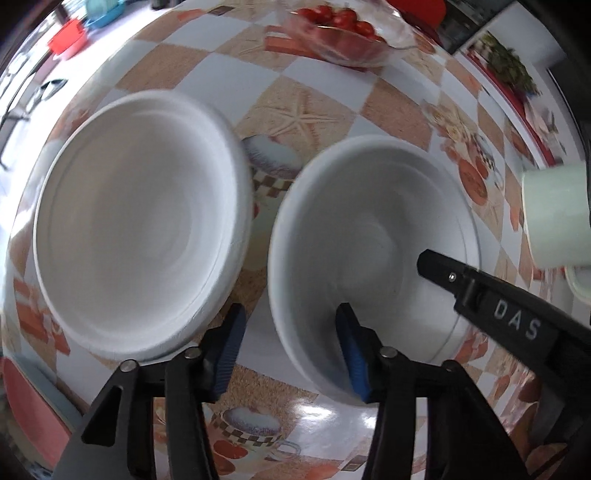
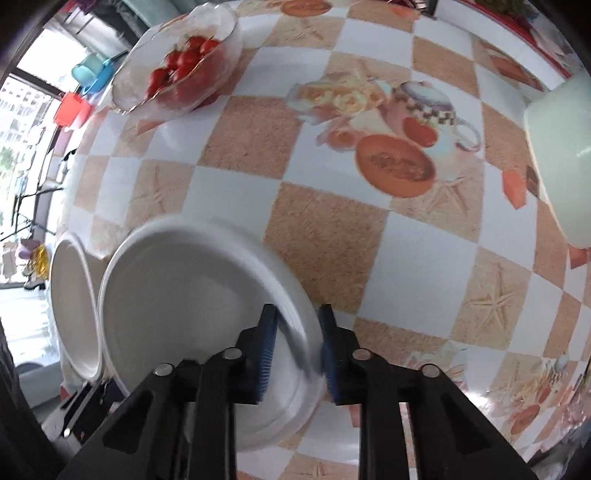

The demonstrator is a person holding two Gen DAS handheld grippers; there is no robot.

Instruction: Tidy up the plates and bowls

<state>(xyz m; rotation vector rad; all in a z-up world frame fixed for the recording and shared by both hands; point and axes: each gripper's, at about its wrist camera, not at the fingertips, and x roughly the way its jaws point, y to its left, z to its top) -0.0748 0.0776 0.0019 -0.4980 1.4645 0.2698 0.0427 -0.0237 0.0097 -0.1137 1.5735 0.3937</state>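
Two white bowls stand side by side on the patterned tablecloth. In the left wrist view the left bowl (image 1: 140, 225) is left of centre and the right bowl (image 1: 373, 254) is right of centre. My left gripper (image 1: 291, 354) is open, one finger between the bowls, the other inside the right bowl's near rim. My right gripper (image 2: 297, 350) straddles the right rim of the right bowl (image 2: 192, 317) with a small gap at each pad; its finger (image 1: 480, 291) also shows in the left wrist view. The other bowl (image 2: 74, 310) lies at the left.
A glass dish of cherry tomatoes (image 1: 340, 33) stands at the far side, also in the right wrist view (image 2: 177, 62). A pale green cup (image 1: 554, 214) stands at the right, also in the right wrist view (image 2: 565, 158). Red and blue containers (image 1: 70, 37) sit beyond the table.
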